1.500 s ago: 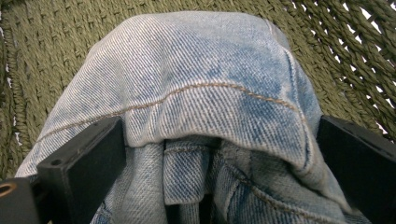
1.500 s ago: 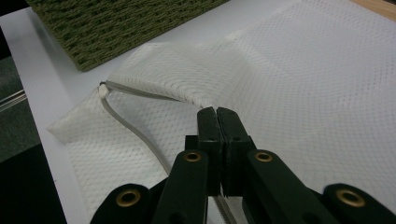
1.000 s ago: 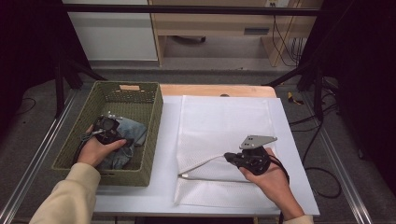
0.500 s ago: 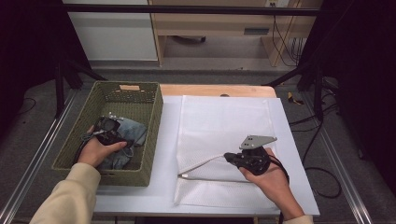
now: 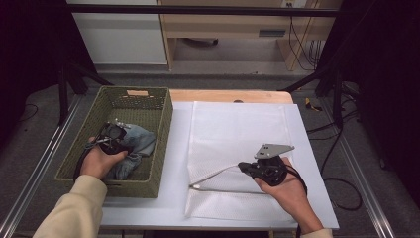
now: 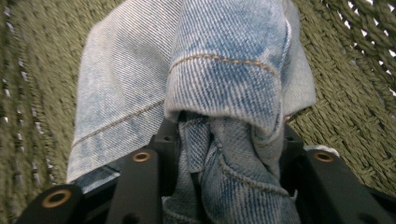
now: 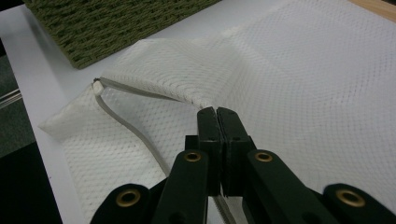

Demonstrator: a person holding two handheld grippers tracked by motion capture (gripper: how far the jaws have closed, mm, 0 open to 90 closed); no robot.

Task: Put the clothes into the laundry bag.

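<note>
One faded blue denim garment (image 6: 224, 93), orange stitching, bunched between closing jaws

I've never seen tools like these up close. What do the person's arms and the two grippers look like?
Both grippers are black: the left gripper, the right gripper topped by a grey three-cornered plate. The jaws carry brass-coloured rivets. Black cables trail off. The sleeves are cream.

From up high I can't make out the left gripper (image 5: 115, 139)'s jaws, they're buried in the jeans (image 5: 136, 148) inside the basket (image 5: 163, 144). In its own view the denim (image 6: 224, 93) runs off the frame at 12 o'clock, and the weave at 9 o'clock is blurred. The right gripper (image 7: 218, 116) covers the mesh bag (image 7: 303, 93)'s zipper edge (image 7: 135, 130) at 6 o'clock.
</note>
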